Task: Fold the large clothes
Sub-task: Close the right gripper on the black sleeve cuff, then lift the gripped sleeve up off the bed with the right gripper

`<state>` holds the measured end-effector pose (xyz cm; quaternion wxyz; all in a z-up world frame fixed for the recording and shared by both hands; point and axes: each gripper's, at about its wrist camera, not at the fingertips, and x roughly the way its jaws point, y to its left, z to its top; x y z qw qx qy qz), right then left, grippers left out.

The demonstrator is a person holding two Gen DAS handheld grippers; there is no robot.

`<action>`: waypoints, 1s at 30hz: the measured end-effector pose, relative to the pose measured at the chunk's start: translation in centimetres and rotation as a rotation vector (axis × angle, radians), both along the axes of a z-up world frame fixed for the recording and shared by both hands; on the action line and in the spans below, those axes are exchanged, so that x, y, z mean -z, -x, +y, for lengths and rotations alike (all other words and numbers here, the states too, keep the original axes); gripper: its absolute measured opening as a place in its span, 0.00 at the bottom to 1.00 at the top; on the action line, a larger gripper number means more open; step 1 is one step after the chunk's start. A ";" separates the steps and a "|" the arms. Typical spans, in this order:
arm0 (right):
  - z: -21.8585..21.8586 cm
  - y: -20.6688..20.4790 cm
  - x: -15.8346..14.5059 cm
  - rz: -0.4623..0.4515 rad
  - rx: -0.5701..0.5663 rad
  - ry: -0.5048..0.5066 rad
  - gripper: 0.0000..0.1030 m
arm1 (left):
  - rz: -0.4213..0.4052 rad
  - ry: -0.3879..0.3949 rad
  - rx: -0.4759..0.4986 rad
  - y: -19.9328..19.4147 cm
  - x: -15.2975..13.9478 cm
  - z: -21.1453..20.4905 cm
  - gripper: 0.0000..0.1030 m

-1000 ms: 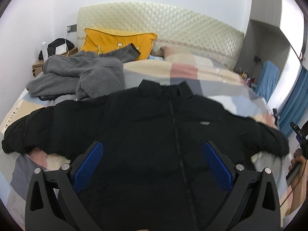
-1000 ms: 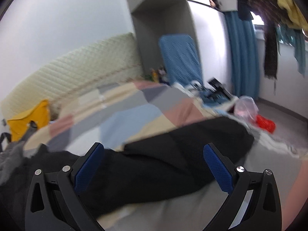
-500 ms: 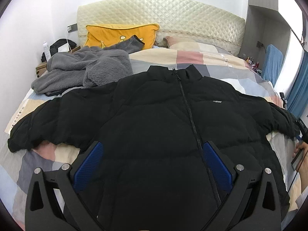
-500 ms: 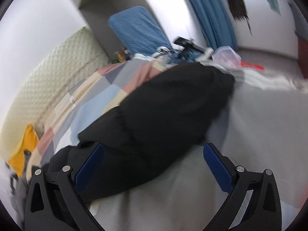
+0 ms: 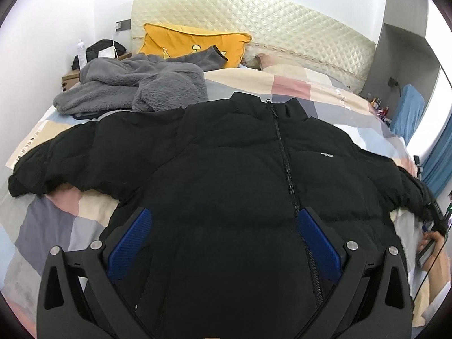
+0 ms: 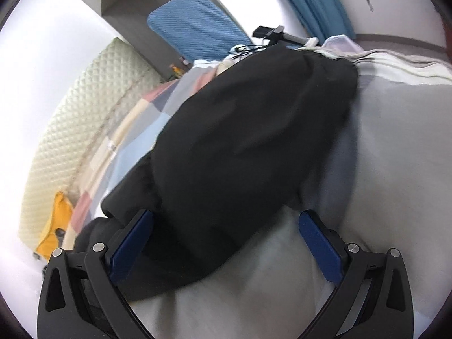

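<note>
Closer now, the right gripper [image 6: 226, 243] hangs open over the black jacket's [image 5: 240, 183] right sleeve [image 6: 248, 130]; the left gripper [image 5: 224, 240], open too, faces its zipped front.

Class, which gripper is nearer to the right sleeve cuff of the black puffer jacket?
Right. The right gripper hovers open over that sleeve, near its cuff; the left gripper hangs open above the jacket's front hem.

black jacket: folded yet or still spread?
Spread. The black jacket lies flat on the bed, front up, zipped to the collar, both sleeves out to the sides. Both claws are open, holding nothing.
</note>
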<state>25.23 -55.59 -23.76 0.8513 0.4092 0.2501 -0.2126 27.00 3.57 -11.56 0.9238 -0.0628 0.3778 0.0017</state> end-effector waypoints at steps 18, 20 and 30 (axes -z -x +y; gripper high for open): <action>-9.0 -0.5 -2.4 -0.130 0.170 -0.008 0.16 | 0.049 -0.059 0.012 -0.5 -4.1 -5.2 1.00; -8.3 -1.6 -5.4 -0.097 0.131 0.079 0.10 | 0.039 -0.056 0.028 -0.2 -5.3 -6.3 1.00; -1.7 -4.0 -18.2 -0.102 -0.024 0.358 0.08 | 0.061 -0.068 0.102 3.3 -11.5 -11.0 1.00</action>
